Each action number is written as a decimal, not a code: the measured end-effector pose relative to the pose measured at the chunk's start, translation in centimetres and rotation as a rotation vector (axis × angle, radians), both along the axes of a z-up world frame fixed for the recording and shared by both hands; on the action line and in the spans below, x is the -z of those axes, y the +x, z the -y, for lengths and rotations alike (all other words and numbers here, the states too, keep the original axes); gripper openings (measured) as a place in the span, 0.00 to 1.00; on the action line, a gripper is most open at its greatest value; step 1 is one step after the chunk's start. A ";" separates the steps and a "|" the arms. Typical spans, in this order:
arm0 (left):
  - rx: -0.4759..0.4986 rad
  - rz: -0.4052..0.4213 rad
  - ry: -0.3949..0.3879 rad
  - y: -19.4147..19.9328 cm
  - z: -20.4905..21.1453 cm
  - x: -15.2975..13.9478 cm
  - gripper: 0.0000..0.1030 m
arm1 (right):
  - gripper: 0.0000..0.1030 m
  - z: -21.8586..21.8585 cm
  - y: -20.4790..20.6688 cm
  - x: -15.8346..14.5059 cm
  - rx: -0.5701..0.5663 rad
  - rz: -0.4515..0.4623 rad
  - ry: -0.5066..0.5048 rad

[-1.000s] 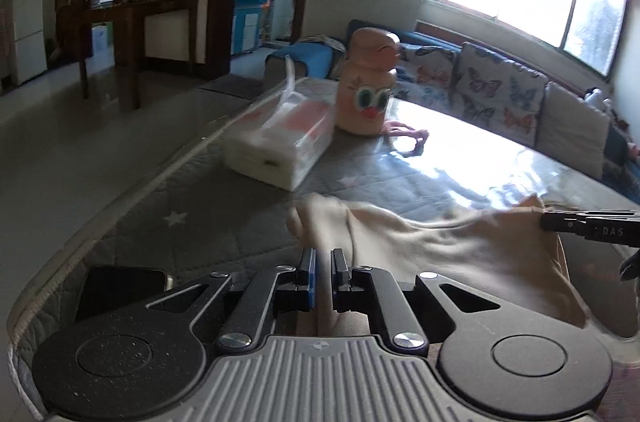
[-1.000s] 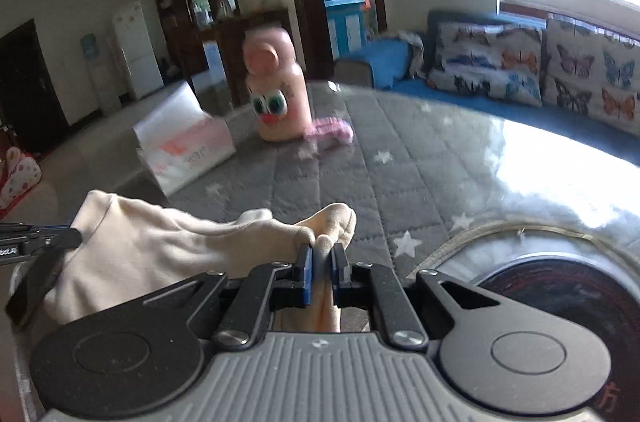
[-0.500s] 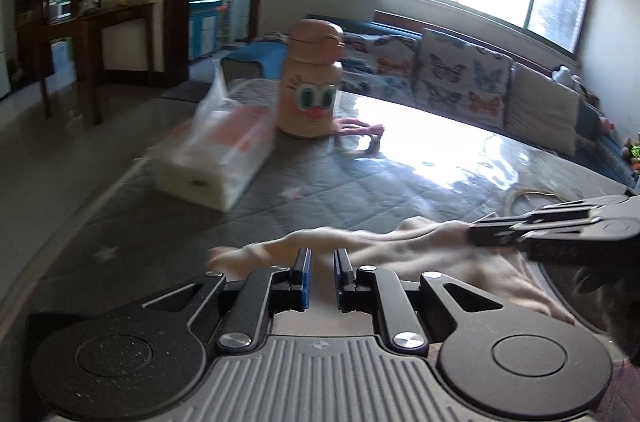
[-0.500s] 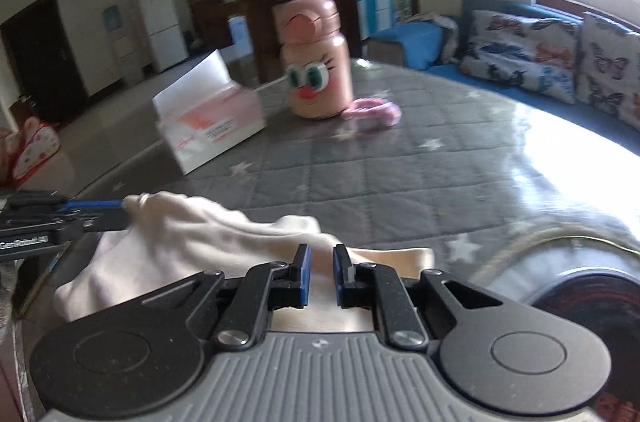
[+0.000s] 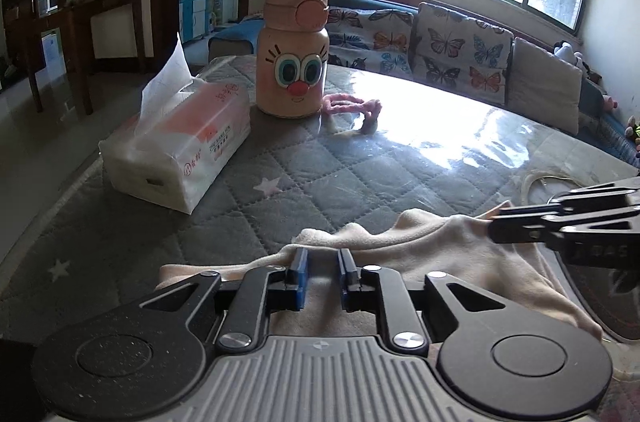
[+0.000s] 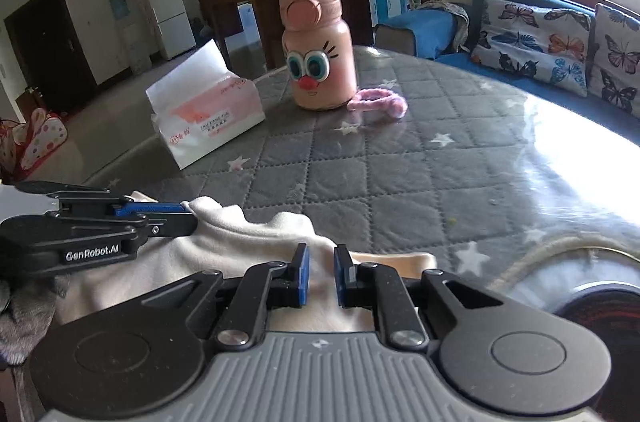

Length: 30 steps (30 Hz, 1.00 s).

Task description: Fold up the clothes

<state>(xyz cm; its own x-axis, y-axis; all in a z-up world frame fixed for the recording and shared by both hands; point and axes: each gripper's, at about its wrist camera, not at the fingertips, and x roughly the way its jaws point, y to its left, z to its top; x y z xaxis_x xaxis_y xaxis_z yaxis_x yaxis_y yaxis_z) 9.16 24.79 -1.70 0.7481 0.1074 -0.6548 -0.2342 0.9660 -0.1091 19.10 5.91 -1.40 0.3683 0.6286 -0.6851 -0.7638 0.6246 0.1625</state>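
A cream fleece garment [image 5: 452,254] lies bunched on the near edge of the grey quilted table [image 5: 360,174]; it also shows in the right wrist view [image 6: 240,242]. My left gripper [image 5: 322,258] hovers just over its left part, jaws slightly apart with nothing between them. My right gripper [image 6: 321,258] sits over the right part, jaws also slightly apart and empty. Each gripper shows from the side in the other's view, the right one [image 5: 560,218] and the left one [image 6: 100,218], both at the garment's far edge.
A tissue pack [image 5: 180,150] lies at the left. A pink cartoon-face bottle [image 5: 294,50] with a pink fuzzy strap [image 5: 352,104] stands behind. A round dark object [image 6: 600,306] sits at the near right. A sofa with butterfly cushions [image 5: 460,54] lies beyond.
Both grippers let go of the cream garment and their jaws opened a little. The garment dropped onto the table and both grippers moved lower and forward.
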 end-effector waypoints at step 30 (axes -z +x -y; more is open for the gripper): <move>-0.040 0.004 0.041 -8.9 1.9 -0.1 0.20 | 0.09 8.7 -7.3 0.5 -0.053 -0.006 -0.102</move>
